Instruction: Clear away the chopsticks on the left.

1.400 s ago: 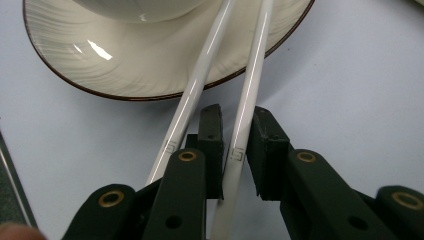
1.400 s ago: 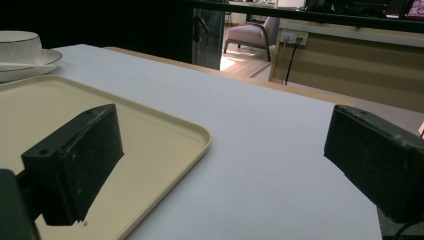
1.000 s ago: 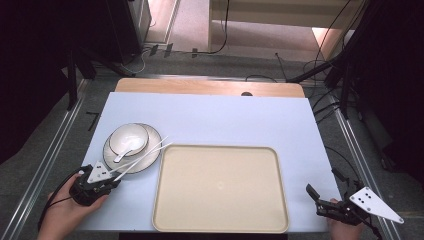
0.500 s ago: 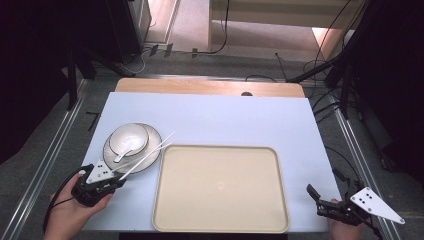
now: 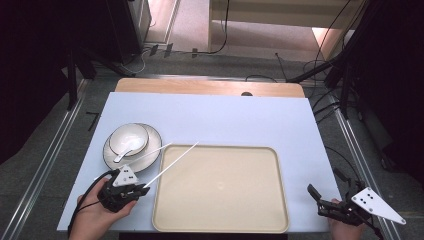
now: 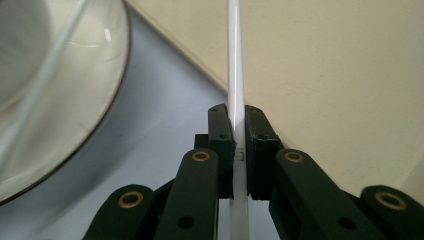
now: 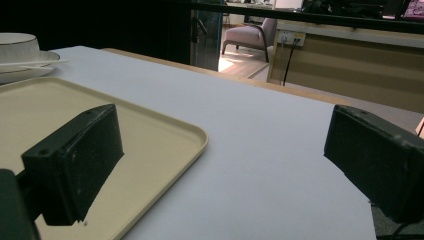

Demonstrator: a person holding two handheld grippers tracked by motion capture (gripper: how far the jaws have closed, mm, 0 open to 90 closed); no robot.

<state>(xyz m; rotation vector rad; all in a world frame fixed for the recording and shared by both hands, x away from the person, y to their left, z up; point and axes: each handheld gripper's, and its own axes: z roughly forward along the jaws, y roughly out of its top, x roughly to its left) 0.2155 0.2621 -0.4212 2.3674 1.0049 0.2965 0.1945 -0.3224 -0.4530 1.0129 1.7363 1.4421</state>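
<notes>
Two hand-held grippers are low at the near edge of the table (image 5: 225,107). The left hand-held gripper (image 5: 142,188) sits in a hand at the tray's near left corner, jaws clamped narrow on one white chopstick (image 5: 172,163), which slants up over the tray's left rim. The second chopstick (image 5: 145,155) lies across the plate (image 5: 150,132) beside it, with the bowl (image 5: 129,138) and spoon (image 5: 125,153) on that plate. The right hand-held gripper (image 5: 320,200) rests off the tray's (image 5: 225,200) right corner, jaws wide, nothing between them.
</notes>
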